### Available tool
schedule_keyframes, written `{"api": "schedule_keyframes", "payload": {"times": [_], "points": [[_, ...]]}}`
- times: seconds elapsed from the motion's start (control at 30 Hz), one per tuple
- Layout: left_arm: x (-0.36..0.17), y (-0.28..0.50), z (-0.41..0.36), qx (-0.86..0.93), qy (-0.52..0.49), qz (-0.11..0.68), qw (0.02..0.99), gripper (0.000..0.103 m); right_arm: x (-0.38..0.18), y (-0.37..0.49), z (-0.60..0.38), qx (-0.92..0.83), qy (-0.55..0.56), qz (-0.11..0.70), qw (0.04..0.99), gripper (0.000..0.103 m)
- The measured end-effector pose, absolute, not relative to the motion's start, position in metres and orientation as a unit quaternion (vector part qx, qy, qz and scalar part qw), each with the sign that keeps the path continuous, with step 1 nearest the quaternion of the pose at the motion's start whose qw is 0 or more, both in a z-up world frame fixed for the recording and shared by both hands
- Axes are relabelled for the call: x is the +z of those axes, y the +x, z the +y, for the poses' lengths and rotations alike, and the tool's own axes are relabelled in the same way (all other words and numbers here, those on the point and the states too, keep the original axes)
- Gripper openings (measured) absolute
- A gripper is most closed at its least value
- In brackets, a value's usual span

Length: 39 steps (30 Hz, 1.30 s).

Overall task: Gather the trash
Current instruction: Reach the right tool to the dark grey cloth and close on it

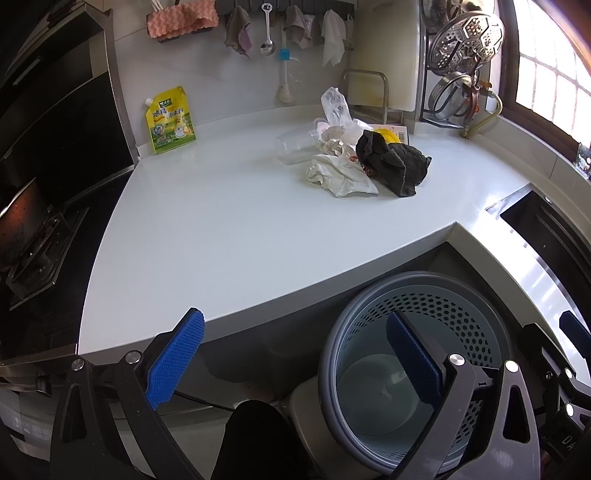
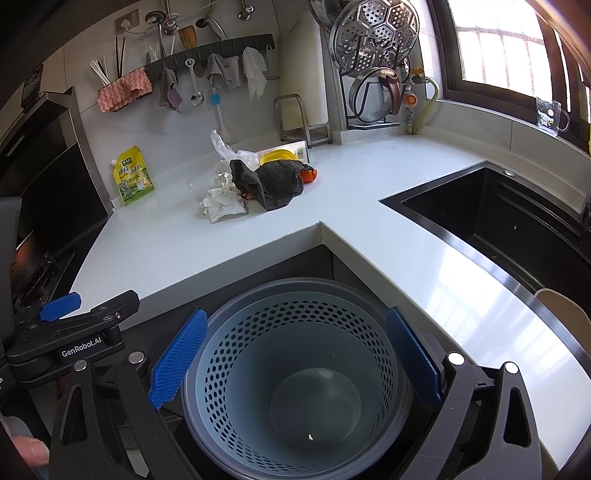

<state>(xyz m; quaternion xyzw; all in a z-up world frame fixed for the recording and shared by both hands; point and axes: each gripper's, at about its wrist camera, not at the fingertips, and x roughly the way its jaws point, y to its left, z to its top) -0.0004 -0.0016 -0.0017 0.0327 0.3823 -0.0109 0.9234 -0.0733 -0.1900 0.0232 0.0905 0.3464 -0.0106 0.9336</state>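
— Left wrist view? 
— The left gripper (image 1: 295, 363) stood spread and empty; the trash pile (image 1: 354, 158) lay far back on the countertop (image 1: 221, 240).

— Right wrist view? 
— The right gripper (image 2: 295, 363) gaped, empty, above the bin (image 2: 295, 387); the pile sat well apart.

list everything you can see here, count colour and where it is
countertop: 1, white, L-shaped, between stove and sink
waste basket: 1, grey-blue perforated, on the floor in the counter's inner corner, nearly empty
dark cloth: 1, charcoal, on the trash pile on the counter
crumpled paper: 1 wad, white, front of pile
clear plastic cup: 1, lying at pile's left
plastic bag: 1, clear, back of pile
refill pouch: 1, yellow-green, against the wall
sink: 1, black, right
steamer rack: 1, steel, in the corner rack
left tool: open, empty
right tool: open, over the basket
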Motion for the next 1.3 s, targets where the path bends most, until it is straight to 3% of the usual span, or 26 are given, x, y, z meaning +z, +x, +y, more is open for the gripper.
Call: {"api": "schedule_keyframes", "payload": {"times": [0.37, 1.3], "points": [[-0.013, 0.029, 0.011, 0.002, 0.024, 0.382, 0.924, 0.097, 0.01, -0.04, -0.191, -0.001, 0.065, 0.35, 0.935, 0.093], [-0.019, 0.153, 0.017, 0.023, 0.03, 0.377, 0.925, 0.097, 0.004, 0.176, -0.173, 0.015, 0.05, 0.351, 0.935, 0.093]]}}
